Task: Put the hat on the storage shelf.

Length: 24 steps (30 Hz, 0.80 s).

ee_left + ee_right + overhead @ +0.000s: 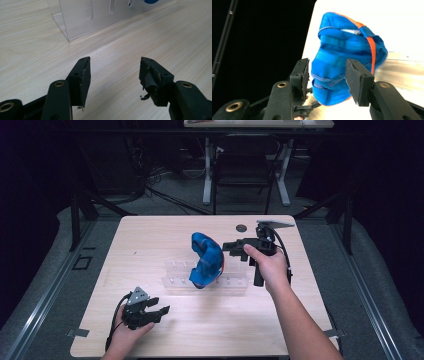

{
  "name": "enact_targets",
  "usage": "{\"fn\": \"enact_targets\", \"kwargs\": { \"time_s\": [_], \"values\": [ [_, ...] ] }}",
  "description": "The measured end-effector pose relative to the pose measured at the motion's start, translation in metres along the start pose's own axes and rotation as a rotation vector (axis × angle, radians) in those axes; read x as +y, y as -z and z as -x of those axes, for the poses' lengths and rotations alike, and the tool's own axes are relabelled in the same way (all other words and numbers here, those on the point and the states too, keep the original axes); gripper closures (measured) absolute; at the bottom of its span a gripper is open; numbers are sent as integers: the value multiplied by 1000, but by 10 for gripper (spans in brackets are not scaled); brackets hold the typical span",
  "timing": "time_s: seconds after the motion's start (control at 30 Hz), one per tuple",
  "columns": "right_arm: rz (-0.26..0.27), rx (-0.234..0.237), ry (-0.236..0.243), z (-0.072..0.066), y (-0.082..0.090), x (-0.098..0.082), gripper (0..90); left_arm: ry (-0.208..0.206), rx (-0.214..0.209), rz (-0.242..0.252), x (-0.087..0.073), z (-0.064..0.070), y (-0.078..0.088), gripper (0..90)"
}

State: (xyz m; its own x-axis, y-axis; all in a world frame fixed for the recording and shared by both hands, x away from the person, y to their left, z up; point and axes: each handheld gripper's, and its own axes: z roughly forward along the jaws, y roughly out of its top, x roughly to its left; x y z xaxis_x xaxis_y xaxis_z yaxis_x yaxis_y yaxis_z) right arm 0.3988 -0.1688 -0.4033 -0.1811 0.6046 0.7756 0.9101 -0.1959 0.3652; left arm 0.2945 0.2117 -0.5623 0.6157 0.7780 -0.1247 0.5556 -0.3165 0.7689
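Observation:
A blue fabric cap with orange trim (206, 260) hangs on a clear acrylic rack (235, 282) in the middle of the wooden table (150, 235). Just right of it, my right gripper (230, 249) points left at the cap. In the right gripper view the cap (344, 57) sits beyond and partly between the spread jaws of the right gripper (327, 72), and the pads do not press on it. My left gripper (159, 306) rests near the table's front left, open and empty. The left gripper (115, 67) faces the rack's corner (82, 17).
A small dark disc (241, 227) lies near the table's far edge, behind the right gripper. Beyond the table stand a black chair (245, 167) and a white-legged desk. Dark stand legs flank the table on both sides.

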Motion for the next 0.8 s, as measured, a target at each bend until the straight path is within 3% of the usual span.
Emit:
{"fn": "enact_targets", "kwargs": {
  "time_s": [0.8],
  "values": [
    [-4,-99,46,27,21,-30,522,2,2,-8,0,-1,1,429]
  ]
}}
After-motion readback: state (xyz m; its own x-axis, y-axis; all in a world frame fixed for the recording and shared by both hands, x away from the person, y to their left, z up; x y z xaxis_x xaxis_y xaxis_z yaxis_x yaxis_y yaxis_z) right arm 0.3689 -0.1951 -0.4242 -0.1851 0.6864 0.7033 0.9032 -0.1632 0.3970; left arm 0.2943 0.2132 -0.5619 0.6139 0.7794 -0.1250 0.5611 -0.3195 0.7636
